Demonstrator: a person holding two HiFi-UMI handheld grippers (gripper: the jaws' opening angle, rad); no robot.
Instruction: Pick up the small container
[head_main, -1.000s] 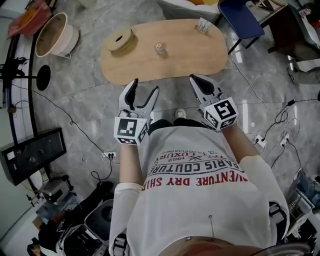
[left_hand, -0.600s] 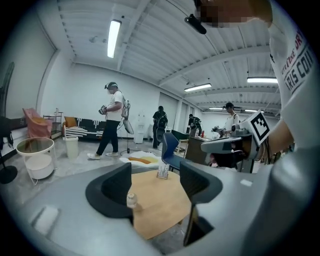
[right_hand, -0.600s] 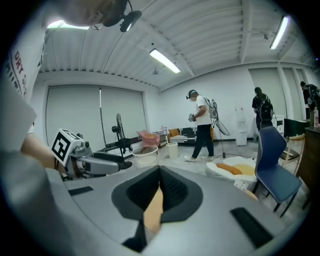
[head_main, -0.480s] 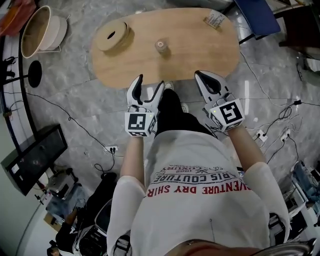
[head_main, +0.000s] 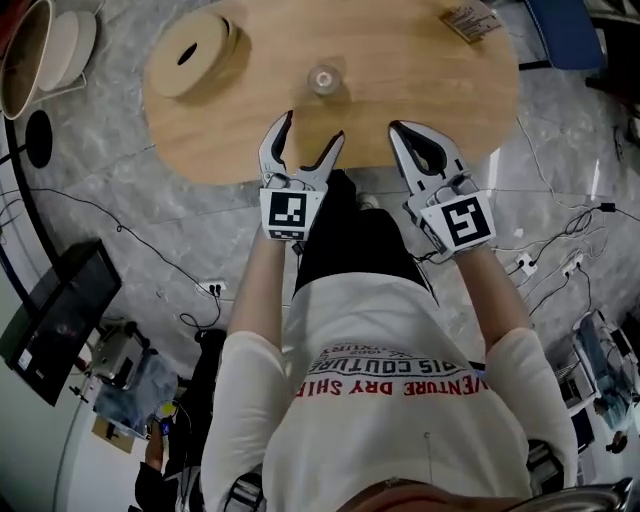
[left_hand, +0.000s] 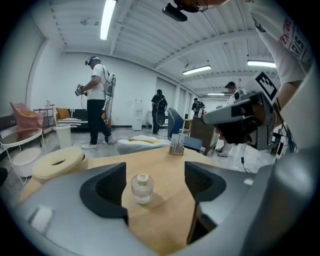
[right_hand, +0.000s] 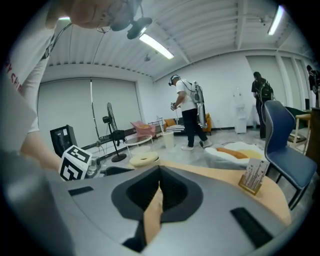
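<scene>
Table (head_main: 400, 110): oval, pale wood; its near edge lies under the fingertips of both grippers.
Foam ring (head_main: 190, 60): flat on the table, beyond the left fingers and off to their left, well apart.
Left gripper (head_main: 311, 128): jaws opening, fingers spread wide, pads pressing on nothing. The container shows in the gap, yet it stands beyond the fingertips.
Right gripper (right_hand: 159, 176): fingers clenched, tips meeting, nothing between them.
Card stand (head_main: 470, 18): at the table's far edge, beyond the right fingers and to their right.
Small container (left_hand: 142, 187): clear, rounded, pale cap, upright on the table — straight ahead of the left fingers, untouched.
</scene>
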